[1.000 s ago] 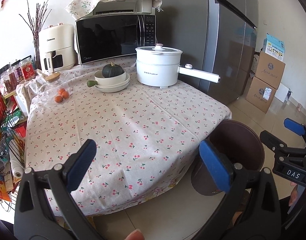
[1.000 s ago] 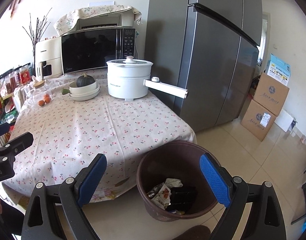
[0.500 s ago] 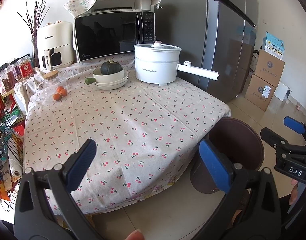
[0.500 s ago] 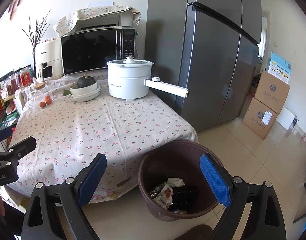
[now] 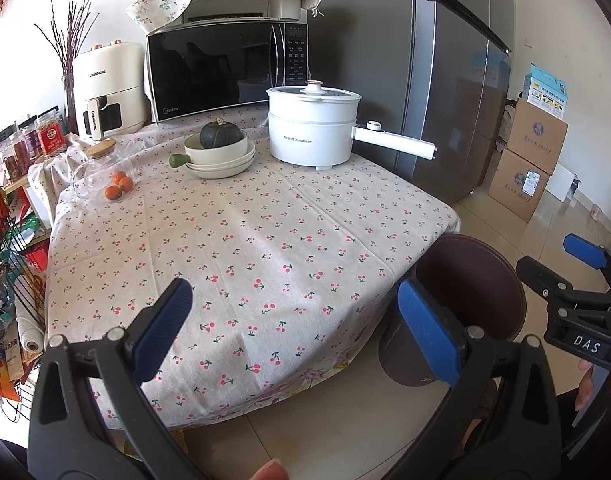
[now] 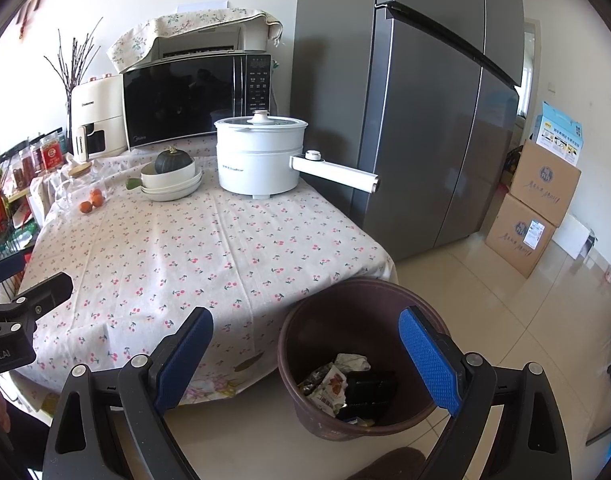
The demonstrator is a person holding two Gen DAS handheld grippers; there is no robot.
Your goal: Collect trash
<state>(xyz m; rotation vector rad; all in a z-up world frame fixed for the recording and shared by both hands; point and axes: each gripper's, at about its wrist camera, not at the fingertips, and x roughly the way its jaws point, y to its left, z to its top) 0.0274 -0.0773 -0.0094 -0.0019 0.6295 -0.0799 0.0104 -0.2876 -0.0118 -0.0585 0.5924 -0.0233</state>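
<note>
We hold our left claw (image 5: 293, 326) and right claw (image 6: 307, 354) spread wide and empty, the round brown plastic bin (image 6: 305, 408) of crumpled wrappers (image 6: 331, 386) just beyond the right claw, the cherry-print cloth-covered table (image 6: 209, 248) ahead of both.

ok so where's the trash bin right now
The brown trash bin stands on the floor at the table's near right corner, below the open right claw, with wrappers inside.

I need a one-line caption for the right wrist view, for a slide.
Open right gripper above the brown trash bin holding wrappers, beside the cherry-print table.
</note>
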